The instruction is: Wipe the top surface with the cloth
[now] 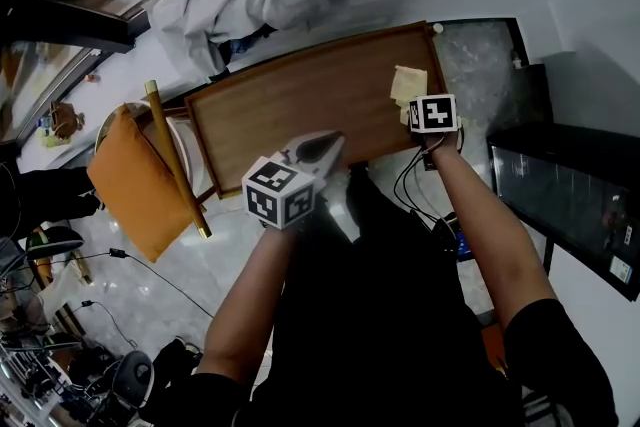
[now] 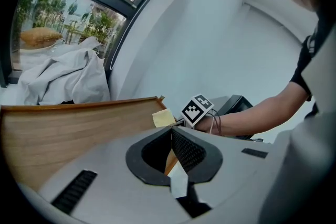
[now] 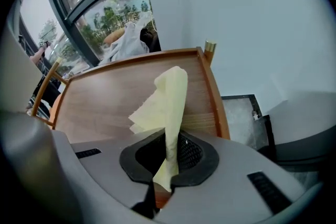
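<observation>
Cloth (image 3: 167, 105) sits pinched in the right claw (image 3: 172, 150) over the wooden tabletop (image 1: 290, 105); left claw (image 2: 171, 131) is closed, empty.

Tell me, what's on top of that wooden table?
Only a yellow cloth, pinched in the right claw, shows over the wooden table. The wood under the cloth and the left claw is hidden.
</observation>
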`<state>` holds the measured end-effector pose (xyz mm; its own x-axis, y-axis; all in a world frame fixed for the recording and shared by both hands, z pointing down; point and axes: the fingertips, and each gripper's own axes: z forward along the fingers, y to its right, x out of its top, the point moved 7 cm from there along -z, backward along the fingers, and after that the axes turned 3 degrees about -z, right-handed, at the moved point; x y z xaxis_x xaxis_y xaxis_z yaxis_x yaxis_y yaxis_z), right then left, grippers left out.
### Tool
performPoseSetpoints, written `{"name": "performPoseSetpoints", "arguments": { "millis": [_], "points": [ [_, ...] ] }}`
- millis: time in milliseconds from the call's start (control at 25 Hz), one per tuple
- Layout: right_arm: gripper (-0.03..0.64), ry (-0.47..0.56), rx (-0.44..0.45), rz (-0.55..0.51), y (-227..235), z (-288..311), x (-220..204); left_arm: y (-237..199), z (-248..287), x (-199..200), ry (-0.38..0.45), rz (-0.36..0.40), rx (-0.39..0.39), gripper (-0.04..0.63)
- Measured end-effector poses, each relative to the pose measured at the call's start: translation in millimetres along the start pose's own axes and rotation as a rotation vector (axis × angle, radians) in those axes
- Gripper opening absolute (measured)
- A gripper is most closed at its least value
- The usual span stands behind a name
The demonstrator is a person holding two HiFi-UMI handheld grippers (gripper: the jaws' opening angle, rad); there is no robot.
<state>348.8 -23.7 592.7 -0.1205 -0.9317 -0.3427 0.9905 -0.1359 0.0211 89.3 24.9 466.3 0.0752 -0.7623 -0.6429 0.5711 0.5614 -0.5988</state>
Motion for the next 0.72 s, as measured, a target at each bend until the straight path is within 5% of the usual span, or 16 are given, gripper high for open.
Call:
{"name": "performPoseSetpoints", "arguments": {
  "millis": [600, 720],
  "points": [
    [0.032, -0.040, -0.274, 0.042, 21, -9, -5, -10, -14, 5, 0.023, -0.009, 0.007, 0.012],
    [0.032, 0.001, -0.258, 0.060, 14, -11, 1, -15, -29, 3, 0.038, -0.017, 0.024, 0.012]
  ]
}}
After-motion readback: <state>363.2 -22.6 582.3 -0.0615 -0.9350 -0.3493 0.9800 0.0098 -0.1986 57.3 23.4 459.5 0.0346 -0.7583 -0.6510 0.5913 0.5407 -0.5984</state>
